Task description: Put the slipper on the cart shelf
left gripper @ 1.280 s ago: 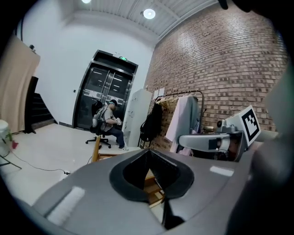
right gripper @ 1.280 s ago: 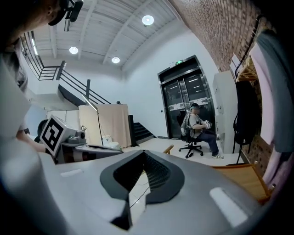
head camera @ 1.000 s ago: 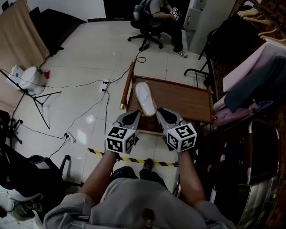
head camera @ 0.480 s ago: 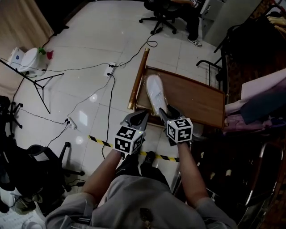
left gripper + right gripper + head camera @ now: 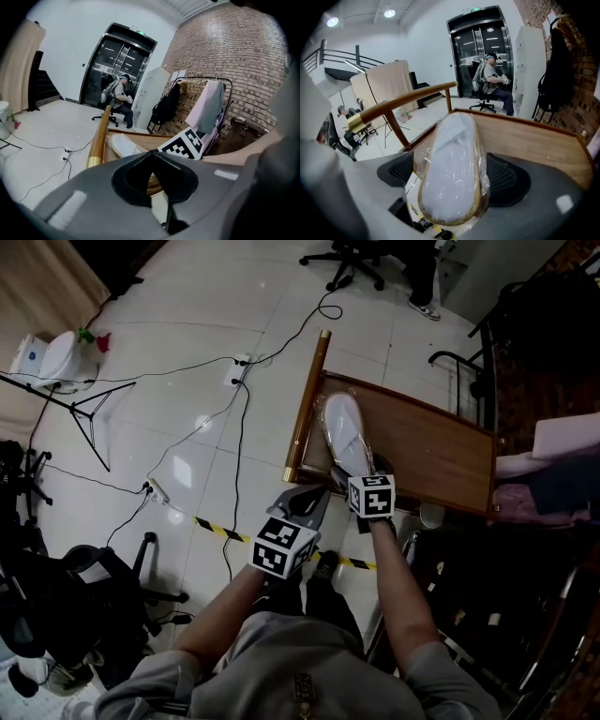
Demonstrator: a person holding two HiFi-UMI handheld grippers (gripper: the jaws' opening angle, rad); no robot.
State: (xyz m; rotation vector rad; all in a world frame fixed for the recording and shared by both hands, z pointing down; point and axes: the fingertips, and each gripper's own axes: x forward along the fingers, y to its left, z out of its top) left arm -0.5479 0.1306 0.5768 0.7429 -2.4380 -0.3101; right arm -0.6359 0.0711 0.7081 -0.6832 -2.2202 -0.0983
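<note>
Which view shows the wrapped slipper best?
The right gripper view: the slipper fills the frame, with its plastic wrap and sole rim clear. The head view shows it nearly whole but small, on the cart shelf. The left gripper view shows only part, behind the left claw.

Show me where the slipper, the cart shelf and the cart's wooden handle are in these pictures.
slipper (image 5: 346, 432), head view, middle of its white top.
cart shelf (image 5: 436, 454), head view, bare wood right of the slipper.
wooden handle (image 5: 308, 404), head view, halfway along the bar.
</note>
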